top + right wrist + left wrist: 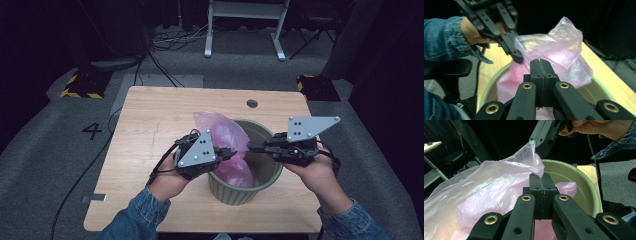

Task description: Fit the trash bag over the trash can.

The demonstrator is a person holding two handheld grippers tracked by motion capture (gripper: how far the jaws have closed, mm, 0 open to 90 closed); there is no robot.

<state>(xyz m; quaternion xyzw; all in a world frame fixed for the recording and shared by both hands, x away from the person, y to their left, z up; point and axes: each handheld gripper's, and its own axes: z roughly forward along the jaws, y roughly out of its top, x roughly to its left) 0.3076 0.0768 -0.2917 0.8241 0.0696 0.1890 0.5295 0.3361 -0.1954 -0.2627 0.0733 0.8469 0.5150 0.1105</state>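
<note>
A thin pink plastic bag (225, 132) sits in a round green pot (235, 192) at the front middle of the wooden table (150, 130), and part of it billows above the rim. My left gripper (231, 152) is over the pot's left side, shut on a fold of the bag (486, 185) at its tips (541, 176). My right gripper (251, 146) comes in from the right, jaws shut, pinching a peak of the film. In the left gripper view that peak is drawn up to the right gripper (534, 145). In the right gripper view the bag (559, 50) lies behind my jaws (541, 62).
The pot stands close to the table's front edge. A small round grommet (252, 103) is near the far edge. On the floor beyond are cables (160, 65), a white frame (245, 30) and yellow-black bases (80, 87).
</note>
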